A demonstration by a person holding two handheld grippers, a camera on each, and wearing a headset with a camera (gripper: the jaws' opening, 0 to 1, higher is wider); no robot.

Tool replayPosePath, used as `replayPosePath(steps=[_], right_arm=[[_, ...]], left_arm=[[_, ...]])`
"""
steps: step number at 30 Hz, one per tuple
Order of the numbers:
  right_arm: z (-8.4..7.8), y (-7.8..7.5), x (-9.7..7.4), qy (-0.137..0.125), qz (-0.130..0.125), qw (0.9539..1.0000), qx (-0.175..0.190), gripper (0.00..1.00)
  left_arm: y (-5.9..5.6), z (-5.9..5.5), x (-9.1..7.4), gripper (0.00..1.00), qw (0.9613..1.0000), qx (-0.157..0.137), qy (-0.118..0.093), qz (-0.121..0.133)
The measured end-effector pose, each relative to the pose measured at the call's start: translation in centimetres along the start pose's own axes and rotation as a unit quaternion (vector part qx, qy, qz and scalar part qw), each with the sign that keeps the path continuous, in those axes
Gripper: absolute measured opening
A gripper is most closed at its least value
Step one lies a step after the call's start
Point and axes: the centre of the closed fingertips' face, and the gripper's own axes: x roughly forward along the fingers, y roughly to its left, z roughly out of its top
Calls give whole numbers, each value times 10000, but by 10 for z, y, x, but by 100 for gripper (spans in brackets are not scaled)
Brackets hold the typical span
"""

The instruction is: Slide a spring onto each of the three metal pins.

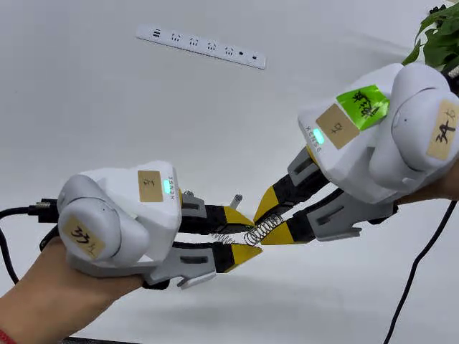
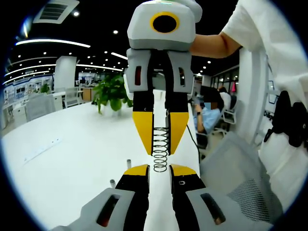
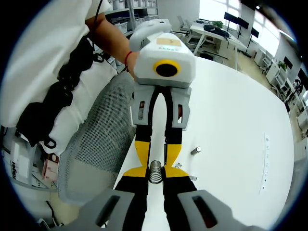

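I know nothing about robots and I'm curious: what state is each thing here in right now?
Coiled silver metal spring: in the air between both grippers, on no pin.
Right gripper, white with yellow tips: shut on the spring.
Left gripper: jaws close about the spring's end; grip unclear.
Two short metal pins: upright, bare.
Long white power strip: flat, nothing plugged in.

left gripper [image 1: 247, 235], right gripper [image 1: 269, 226] tip to tip

Two tools [image 1: 255, 233] [image 1: 259, 229], one spring [image 2: 160, 149], two pins [image 2: 129, 162] [image 2: 112, 183], one power strip [image 1: 201, 45].
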Motion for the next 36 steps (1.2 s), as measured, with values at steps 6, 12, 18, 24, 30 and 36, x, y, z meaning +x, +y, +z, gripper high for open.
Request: replayPosePath(steps=[6, 12, 18, 24, 30, 36], right_arm=[[-2, -9, -7, -59, -160, 9998, 118, 12], [-13, -32, -14, 0, -474, 9982, 355, 12], [-19, -53, -16, 144, -741, 9961, 459, 12], [-31, -72, -11, 331, -899, 9937, 583, 12], [-42, -83, 3, 536, -924, 9923, 631, 12], [-53, -89, 18, 632, -870, 9910, 791, 12]], left_arm=[[2, -9, -5, 22, 9999, 17, 136, 70], [10, -18, -16, 29, 9992, 6, 273, 288], [19, -26, -28, 34, 9982, 63, 356, 485], [28, -38, -40, 40, 9964, 50, 493, 686], [38, -48, -50, 46, 9942, 59, 621, 873], [43, -56, -56, 55, 9920, 85, 752, 1014]])
